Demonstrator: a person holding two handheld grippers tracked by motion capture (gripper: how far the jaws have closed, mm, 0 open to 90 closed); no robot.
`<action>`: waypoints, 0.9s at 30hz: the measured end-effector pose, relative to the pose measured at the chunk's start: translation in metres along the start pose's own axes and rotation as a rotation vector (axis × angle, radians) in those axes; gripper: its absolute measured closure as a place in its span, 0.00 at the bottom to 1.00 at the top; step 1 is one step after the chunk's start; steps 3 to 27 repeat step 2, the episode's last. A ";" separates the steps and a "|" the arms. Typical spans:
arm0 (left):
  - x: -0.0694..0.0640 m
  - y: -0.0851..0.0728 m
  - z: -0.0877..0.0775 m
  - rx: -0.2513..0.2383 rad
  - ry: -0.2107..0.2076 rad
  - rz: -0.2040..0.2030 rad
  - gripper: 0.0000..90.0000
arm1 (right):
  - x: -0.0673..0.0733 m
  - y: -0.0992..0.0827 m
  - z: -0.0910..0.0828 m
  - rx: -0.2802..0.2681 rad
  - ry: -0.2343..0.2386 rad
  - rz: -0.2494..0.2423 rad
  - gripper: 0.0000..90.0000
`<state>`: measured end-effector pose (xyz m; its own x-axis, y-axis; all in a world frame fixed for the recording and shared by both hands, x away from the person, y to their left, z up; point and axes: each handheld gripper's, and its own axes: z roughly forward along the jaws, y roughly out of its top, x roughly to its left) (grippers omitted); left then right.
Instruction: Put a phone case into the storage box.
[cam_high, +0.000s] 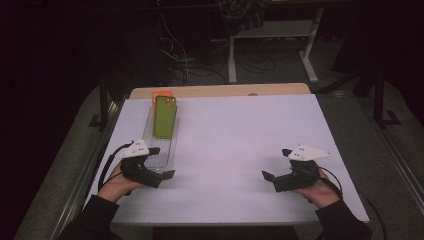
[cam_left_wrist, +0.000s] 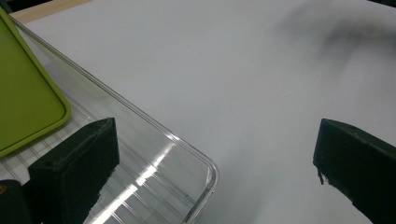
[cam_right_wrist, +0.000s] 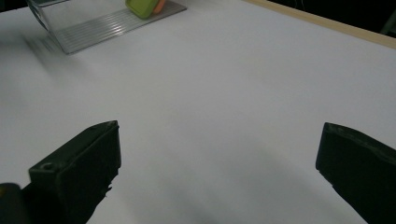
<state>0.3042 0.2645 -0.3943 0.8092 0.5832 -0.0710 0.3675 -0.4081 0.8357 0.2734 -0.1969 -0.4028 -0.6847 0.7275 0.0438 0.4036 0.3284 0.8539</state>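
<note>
Left tool (cam_high: 159, 162) sat wide open and empty at the near corner of the clear ribbed plastic tray (cam_left_wrist: 177, 154), one jaw over the tray floor, probably lining up on the rim. The flat lime-green phone case (cam_high: 164, 116) lay toward the tray's far end, an orange item (cam_high: 162, 93) behind it. Right tool (cam_high: 276, 163) hung open and empty over bare white worktop (cam_high: 240, 150), well apart, with free room all round.

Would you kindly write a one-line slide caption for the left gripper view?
Open left gripper straddling the near corner of a clear tray that holds a green phone case, on a white table.
</note>
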 end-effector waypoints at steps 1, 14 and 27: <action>0.000 0.000 0.000 -0.001 -0.001 -0.002 0.00 | 0.000 0.000 0.000 0.000 0.002 0.001 0.00; 0.000 0.000 0.000 -0.002 -0.002 -0.003 0.00 | 0.000 0.000 0.000 0.001 0.003 0.002 0.00; 0.000 0.000 0.000 -0.002 -0.002 -0.003 0.00 | 0.000 0.000 0.000 0.001 0.003 0.002 0.00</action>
